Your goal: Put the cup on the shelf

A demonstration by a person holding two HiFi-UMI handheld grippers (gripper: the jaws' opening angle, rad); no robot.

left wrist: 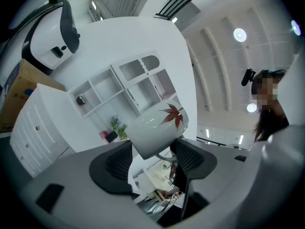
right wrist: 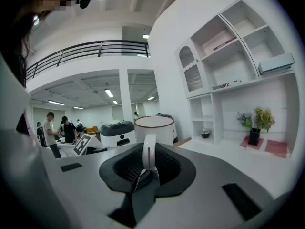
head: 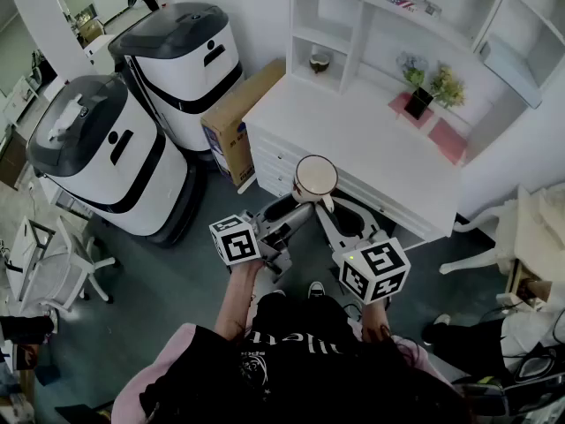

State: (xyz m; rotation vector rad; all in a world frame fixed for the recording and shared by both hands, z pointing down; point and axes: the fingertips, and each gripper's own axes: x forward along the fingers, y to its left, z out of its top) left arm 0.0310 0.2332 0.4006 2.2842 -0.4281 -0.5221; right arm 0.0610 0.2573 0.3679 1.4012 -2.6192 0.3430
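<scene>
The right claw (right wrist: 148,168) pinches narrow on the handle (right wrist: 148,151) of the cup (right wrist: 153,127). The left claw (left wrist: 153,157) stands wide around its base, seemingly not pressing. The cup hangs before the table (head: 353,122), well short of the shelf (head: 328,35). Held by the handle alone, it may swivel and slip.

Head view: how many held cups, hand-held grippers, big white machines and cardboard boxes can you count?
Cup: 1
Grippers: 2, the left gripper and the right gripper
Big white machines: 2
Cardboard box: 1
Total: 6
</scene>
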